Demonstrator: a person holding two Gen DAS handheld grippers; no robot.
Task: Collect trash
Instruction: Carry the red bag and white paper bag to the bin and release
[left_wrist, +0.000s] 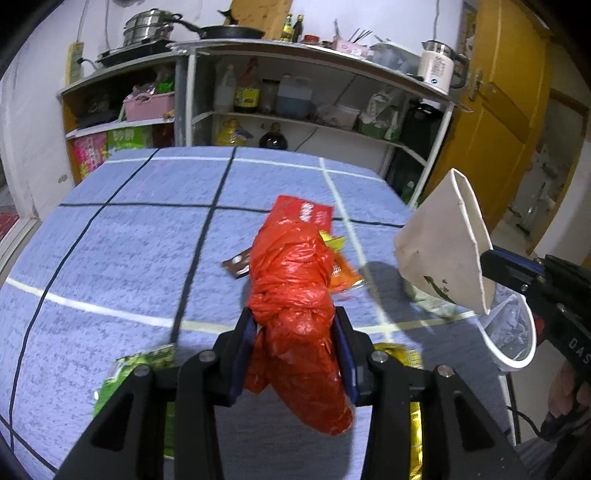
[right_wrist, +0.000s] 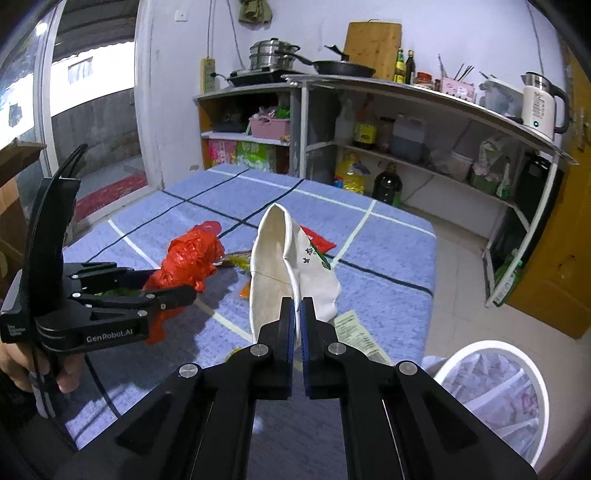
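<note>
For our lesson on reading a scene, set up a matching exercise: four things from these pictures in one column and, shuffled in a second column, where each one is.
Things:
1. Red bag
2. Paper cup
3. Kettle
4. Bin

Places:
A. On top of the shelf unit
B. Held in the left gripper
C. On the floor by the table's edge
D. Pinched flat in the right gripper

Pairs: 1-B, 2-D, 3-A, 4-C
</note>
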